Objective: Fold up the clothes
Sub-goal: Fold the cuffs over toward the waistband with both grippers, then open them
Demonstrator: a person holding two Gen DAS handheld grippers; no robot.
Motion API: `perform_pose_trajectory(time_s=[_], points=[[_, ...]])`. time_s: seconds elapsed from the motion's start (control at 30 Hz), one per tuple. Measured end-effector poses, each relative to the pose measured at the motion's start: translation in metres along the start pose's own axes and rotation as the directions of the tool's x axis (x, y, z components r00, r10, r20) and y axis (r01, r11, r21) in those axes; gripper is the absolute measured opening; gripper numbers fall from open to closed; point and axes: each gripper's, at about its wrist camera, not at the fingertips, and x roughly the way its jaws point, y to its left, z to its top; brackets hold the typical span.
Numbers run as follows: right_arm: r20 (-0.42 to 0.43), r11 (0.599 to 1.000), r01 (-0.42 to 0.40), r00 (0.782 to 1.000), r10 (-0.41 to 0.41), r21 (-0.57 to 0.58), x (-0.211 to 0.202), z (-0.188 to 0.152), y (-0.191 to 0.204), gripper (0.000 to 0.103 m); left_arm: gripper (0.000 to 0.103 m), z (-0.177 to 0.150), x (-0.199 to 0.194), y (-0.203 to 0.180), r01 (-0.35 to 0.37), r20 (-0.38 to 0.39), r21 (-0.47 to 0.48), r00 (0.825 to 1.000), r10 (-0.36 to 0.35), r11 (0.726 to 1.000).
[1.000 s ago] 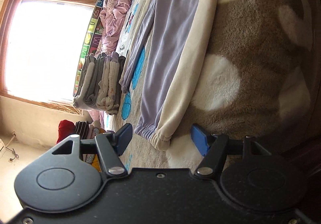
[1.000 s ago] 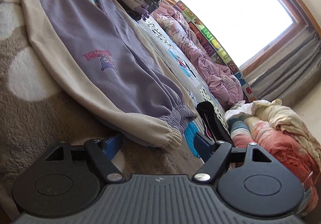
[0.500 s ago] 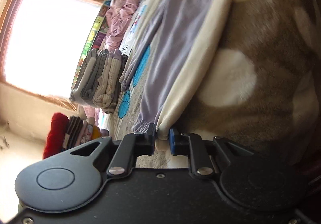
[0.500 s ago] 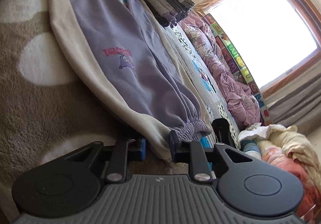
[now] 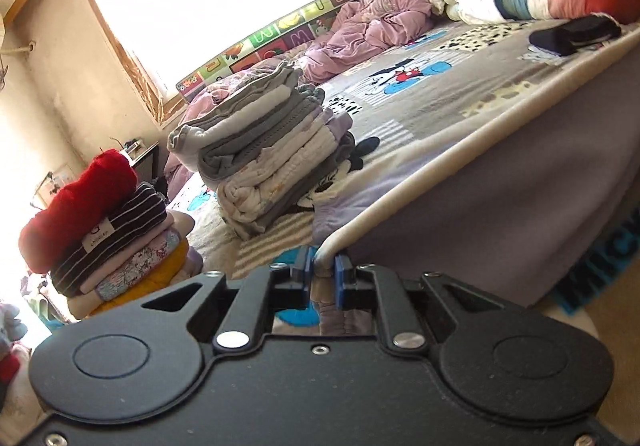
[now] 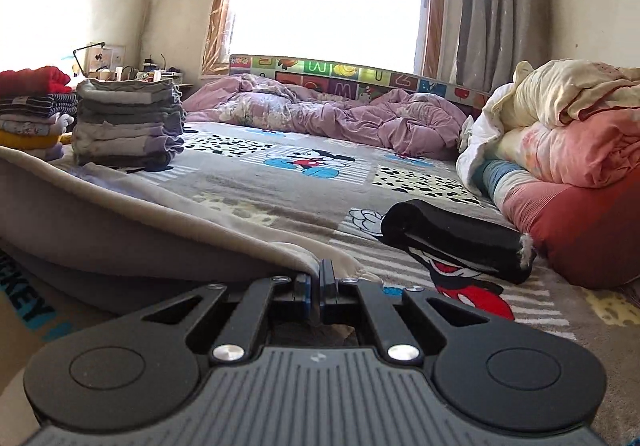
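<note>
Two grips: we hold the trousers (image 5: pixel 500 182) at both ends of one cream-edged side, so the fabric hangs taut between our hands and off the blanket (image 6: pixel 280 214).
Left gripper (image 5: pixel 322 272): pressed together on the cream edge of the trousers, pinching it close to the fingertips; a shallow bite of this kind lets the rest of the cloth hang free.
Right gripper (image 6: pixel 318 286): pinching the cream cuff end (image 6: pixel 340 266) of the same trousers, jaws almost fully together.
Garment position: raised at the near edge of the bed, the purple-grey panel sagging below the cream seam; we judge this hold suits carrying one half over the other, though the fold stage cannot be settled.
Black folded item (image 6: pixel 452 242): lies just beyond the right gripper, apart from the trousers.
Grey stack (image 5: pixel 264 162): folded pieces piled mid-bed, left, clear of the working area.
Red-topped stack (image 5: pixel 104 226): further left, sorted separately.
Far: rumpled purple quilt (image 6: pixel 340 114) under the window.
</note>
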Motion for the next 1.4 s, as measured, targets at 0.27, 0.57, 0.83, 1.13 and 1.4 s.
perform_pose_trajectory(time_s=[0.27, 0.57, 0.83, 1.13, 1.4], points=[[-0.079, 0.999, -0.029, 0.996, 0.032, 0.035, 0.058, 0.019, -0.011, 0.004, 0.009, 0.038, 0.084, -0.002, -0.031, -0.065, -0.044, 0.997, 0.029, 0.999], [-0.137, 0.986, -0.098, 0.984, 0.116, 0.134, 0.107, 0.027, -0.032, 0.004, 0.009, 0.063, 0.147, -0.004, -0.035, -0.129, -0.049, 0.991, 0.029, 0.998], [-0.181, 0.945, -0.139, 0.963, 0.199, 0.296, 0.131, 0.019, -0.053, 0.005, 0.009, 0.066, 0.186, 0.002, 0.032, -0.22, -0.143, 0.973, -0.063, 0.989], [-0.134, 0.846, -0.189, 0.947, 0.29, 0.498, 0.132, 0.003, -0.078, 0.009, 0.01, 0.081, 0.185, 0.017, 0.023, -0.274, -0.269, 0.957, -0.1, 0.963], [-0.105, 0.791, -0.311, 0.9, 0.423, 0.527, 0.121, 0.004, -0.097, 0.009, 0.01, 0.089, 0.136, 0.026, 0.019, -0.237, -0.217, 0.969, -0.071, 0.976]])
